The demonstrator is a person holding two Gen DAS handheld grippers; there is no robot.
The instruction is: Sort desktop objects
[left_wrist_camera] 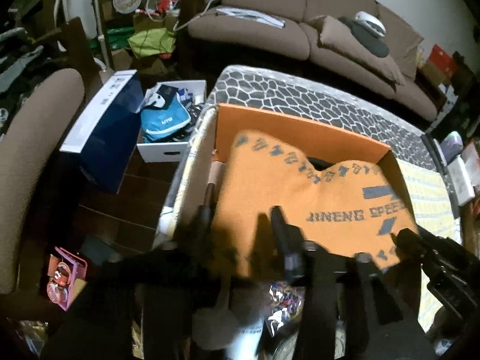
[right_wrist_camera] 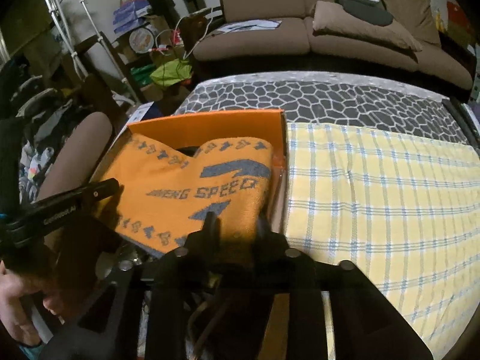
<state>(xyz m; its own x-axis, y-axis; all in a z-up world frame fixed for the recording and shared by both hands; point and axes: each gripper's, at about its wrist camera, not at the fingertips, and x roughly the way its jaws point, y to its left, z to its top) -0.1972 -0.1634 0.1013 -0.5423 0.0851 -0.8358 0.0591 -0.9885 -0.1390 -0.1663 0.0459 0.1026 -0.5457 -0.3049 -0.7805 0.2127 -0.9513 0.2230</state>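
Seemingly well along: the orange towel (right_wrist_camera: 192,189) lies draped over the orange box (right_wrist_camera: 207,129) at the table's (right_wrist_camera: 345,99) left edge. Both the left gripper (left_wrist_camera: 240,225) and right gripper (right_wrist_camera: 234,225) pinch its near edge; tucking remains.

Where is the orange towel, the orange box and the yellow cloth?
orange towel (right_wrist_camera: 180,177): right wrist view, its lettered middle.
orange box (right_wrist_camera: 204,129): right wrist view, far inner wall.
yellow cloth (right_wrist_camera: 375,186): right wrist view, its middle.
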